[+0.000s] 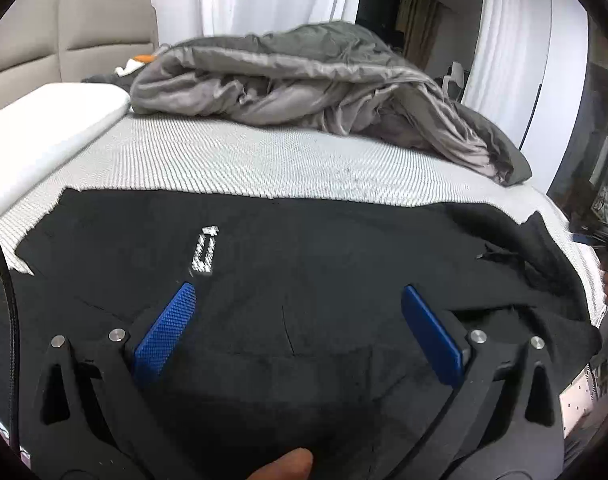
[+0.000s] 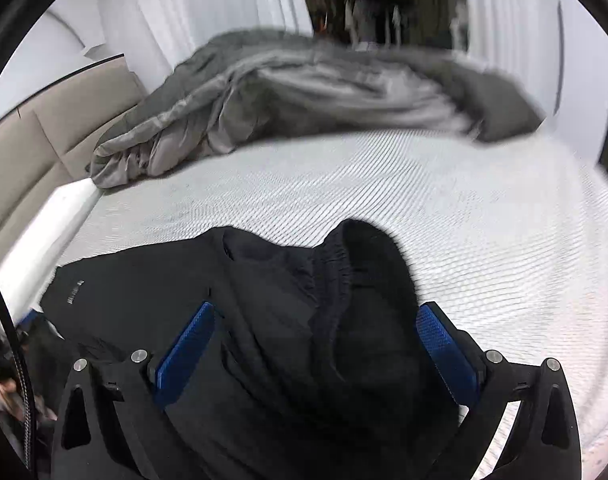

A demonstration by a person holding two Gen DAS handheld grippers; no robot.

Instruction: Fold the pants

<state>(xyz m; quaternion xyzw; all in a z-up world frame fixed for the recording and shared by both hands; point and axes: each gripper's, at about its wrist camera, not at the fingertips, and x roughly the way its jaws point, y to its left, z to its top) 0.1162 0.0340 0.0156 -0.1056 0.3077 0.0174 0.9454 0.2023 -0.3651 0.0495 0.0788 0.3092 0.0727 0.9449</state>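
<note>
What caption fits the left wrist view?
Open left gripper hovering over black fabric pants on a white textured mattress, crumpled grey blanket behind.

Right wrist view: motion blur smears the grey duvet (image 2: pixel 304 92) and the dark doorway (image 2: pixel 376 4) behind it; figures or objects inside cannot be identified. The white print on the black pants (image 2: pixel 264 320) is too small to read here. Left wrist view: the same print (image 1: pixel 204 252) is blurred and illegible. The pants' near edge is cut off by the frame bottom. A fingertip (image 1: pixel 284 466) shows at the lower edge, the hand hidden. The dark furniture (image 1: pixel 600 160) at right is cropped and indistinct.
</note>
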